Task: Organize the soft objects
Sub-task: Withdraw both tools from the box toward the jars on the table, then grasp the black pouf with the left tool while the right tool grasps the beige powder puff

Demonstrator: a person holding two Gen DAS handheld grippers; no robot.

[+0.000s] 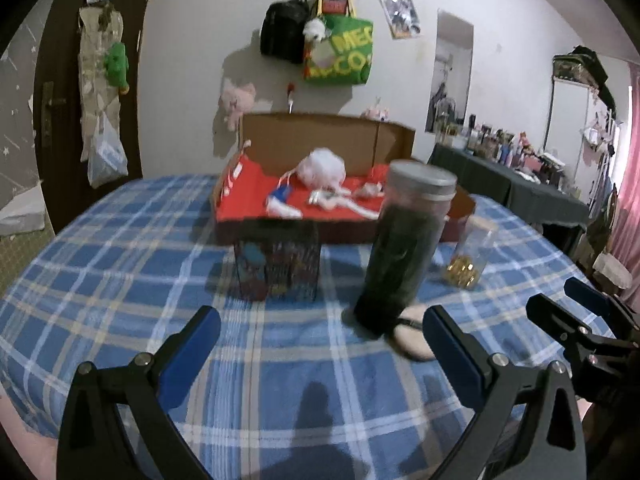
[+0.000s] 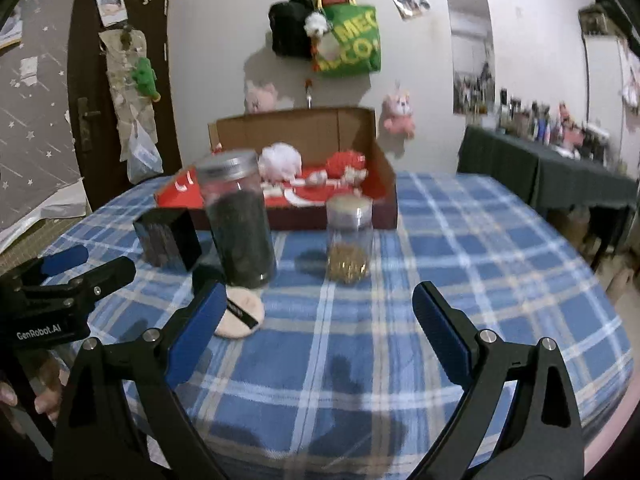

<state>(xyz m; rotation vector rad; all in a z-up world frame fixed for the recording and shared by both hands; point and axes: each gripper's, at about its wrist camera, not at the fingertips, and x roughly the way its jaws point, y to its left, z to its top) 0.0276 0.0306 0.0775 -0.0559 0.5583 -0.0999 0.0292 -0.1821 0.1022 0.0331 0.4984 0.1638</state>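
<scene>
Two tools over plaid surface [image 2: 460, 240], soft puff beside tall jar.
Left tool [image 1: 322, 350]: level, low, fingers spread wide, empty. Mesh basket [image 1: 280, 260]; tall dark jar [image 2: 238, 220] with powder puff [image 2: 240, 316] touching its base; small jar [image 2: 350, 240] nearby. Right tool [image 2: 316, 330]: level, fingers spread wide, empty. Red-lined box [image 2: 376, 176] behind holds plush items.

White wall [image 1: 192, 60], dark door [image 2: 86, 80], cluttered side table [image 2: 560, 168].
</scene>
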